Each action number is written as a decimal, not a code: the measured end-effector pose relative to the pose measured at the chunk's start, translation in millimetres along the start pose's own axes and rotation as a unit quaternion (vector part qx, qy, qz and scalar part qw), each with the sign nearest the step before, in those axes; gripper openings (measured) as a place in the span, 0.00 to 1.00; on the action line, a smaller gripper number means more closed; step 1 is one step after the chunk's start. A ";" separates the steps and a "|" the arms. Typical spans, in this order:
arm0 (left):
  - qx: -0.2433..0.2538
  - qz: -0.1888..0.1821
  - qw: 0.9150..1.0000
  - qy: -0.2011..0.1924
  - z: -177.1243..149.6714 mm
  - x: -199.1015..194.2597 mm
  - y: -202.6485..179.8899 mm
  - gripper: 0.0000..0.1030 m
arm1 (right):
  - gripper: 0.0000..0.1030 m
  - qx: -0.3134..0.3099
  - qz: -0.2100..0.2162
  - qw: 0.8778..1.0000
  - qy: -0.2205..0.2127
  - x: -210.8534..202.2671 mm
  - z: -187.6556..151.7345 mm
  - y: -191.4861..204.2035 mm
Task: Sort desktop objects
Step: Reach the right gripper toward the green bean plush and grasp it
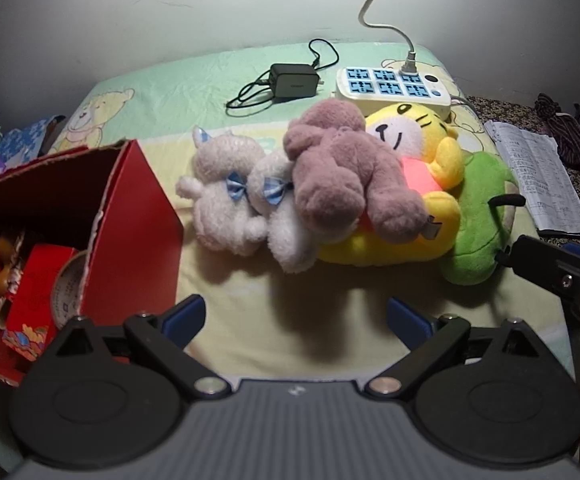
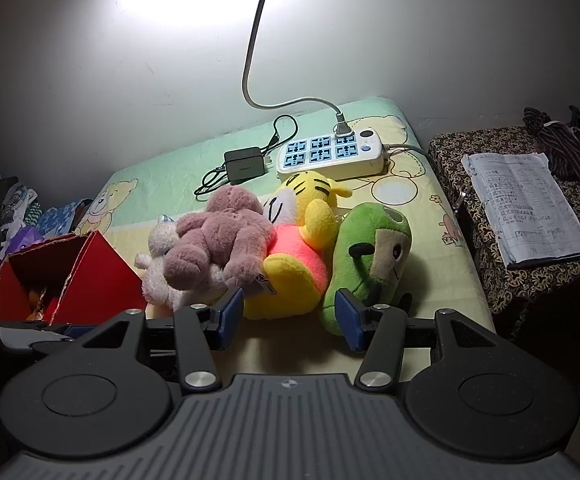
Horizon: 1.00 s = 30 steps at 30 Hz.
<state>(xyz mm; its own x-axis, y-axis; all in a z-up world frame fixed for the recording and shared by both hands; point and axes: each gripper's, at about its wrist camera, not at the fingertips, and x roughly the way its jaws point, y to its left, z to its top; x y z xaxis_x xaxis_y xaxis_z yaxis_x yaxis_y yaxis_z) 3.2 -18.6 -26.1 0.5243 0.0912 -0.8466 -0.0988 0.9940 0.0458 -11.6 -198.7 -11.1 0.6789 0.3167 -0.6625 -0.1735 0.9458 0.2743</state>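
on the surface (image 1: 249, 300) the plush toys lie in a row: the pale pair (image 1: 241, 196) at the left, the bear (image 1: 342, 176) sprawled over them and over the tiger (image 1: 430, 152), and the frog (image 1: 478, 220) at the right end. the open box (image 1: 129, 220) sits left of the row. behind the toys lie the charger (image 1: 292, 80) and, to its right, the power strip (image 1: 394, 86). a notebook (image 1: 538, 176) lies on the side table to the right.
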 end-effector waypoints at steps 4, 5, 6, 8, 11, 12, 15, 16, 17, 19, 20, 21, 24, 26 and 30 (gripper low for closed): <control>-0.002 -0.006 1.000 0.004 -1.4 1.4 -1.8 0.95 | 0.52 0.004 -0.001 1.000 -0.005 -3.4 -0.4 -1.8; -0.003 -0.010 1.000 0.006 -1.7 1.6 -2.4 0.95 | 0.52 0.004 -0.002 1.000 -0.006 -4.3 -1.0 -1.9; -0.005 -0.018 1.000 0.011 -1.8 1.7 -3.8 0.95 | 0.52 0.004 -0.003 1.000 -0.007 -4.8 -1.1 -2.2; -0.011 -0.041 0.999 0.026 -1.4 3.1 -3.6 0.95 | 0.52 0.005 -0.004 1.000 -0.009 -5.9 -1.2 -3.4; -0.005 -0.026 0.999 0.024 -2.6 3.7 -6.3 0.95 | 0.52 0.006 -0.004 1.000 -0.010 -6.4 -1.3 -5.2; -0.004 -0.019 1.000 0.021 -2.5 3.5 -6.4 0.95 | 0.52 0.007 -0.004 1.000 -0.009 -6.3 -1.8 -5.8; -0.006 -0.014 1.000 0.024 -1.8 4.3 -4.8 0.95 | 0.52 0.010 -0.003 1.000 -0.007 -5.6 -2.5 -7.0; -0.005 -0.011 1.000 0.024 -2.2 4.5 -5.0 0.95 | 0.52 0.011 -0.003 1.000 -0.007 -5.3 -2.7 -7.2; -0.003 -0.008 1.000 0.023 -2.0 4.6 -4.9 0.96 | 0.52 0.012 -0.003 1.000 -0.007 -5.1 -2.9 -7.9; -0.002 -0.009 1.000 0.024 -1.4 5.2 -5.5 0.96 | 0.52 0.014 -0.003 1.000 -0.006 -4.8 -3.6 -9.3; -0.001 -0.009 1.000 0.025 -1.4 5.5 -5.8 0.96 | 0.52 0.015 -0.003 1.000 -0.006 -4.5 -3.7 -9.6; 0.000 -0.009 1.000 0.025 -1.0 5.8 -6.9 0.96 | 0.52 0.015 -0.003 1.000 -0.005 -4.2 -3.9 -10.0; 0.005 -0.008 1.000 0.025 -1.1 6.1 -8.8 0.96 | 0.52 0.019 -0.004 1.000 -0.005 -4.0 -4.6 -12.7; 0.007 -0.009 1.000 0.026 0.0 6.6 -10.3 0.97 | 0.52 0.022 -0.004 1.000 -0.006 -3.5 -4.6 -14.8; 0.014 -0.010 1.000 0.026 1.9 7.6 -15.6 0.98 | 0.52 0.028 -0.003 1.000 -0.006 -1.7 -3.6 -20.2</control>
<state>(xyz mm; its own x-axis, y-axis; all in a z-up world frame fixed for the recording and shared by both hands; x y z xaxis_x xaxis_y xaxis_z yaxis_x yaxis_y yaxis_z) 10.3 -33.3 -32.3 0.4815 0.0687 -0.8738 -0.0642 0.9970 0.0430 -11.8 -218.1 -18.0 0.6882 0.3099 -0.6560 -0.1301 0.9423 0.3086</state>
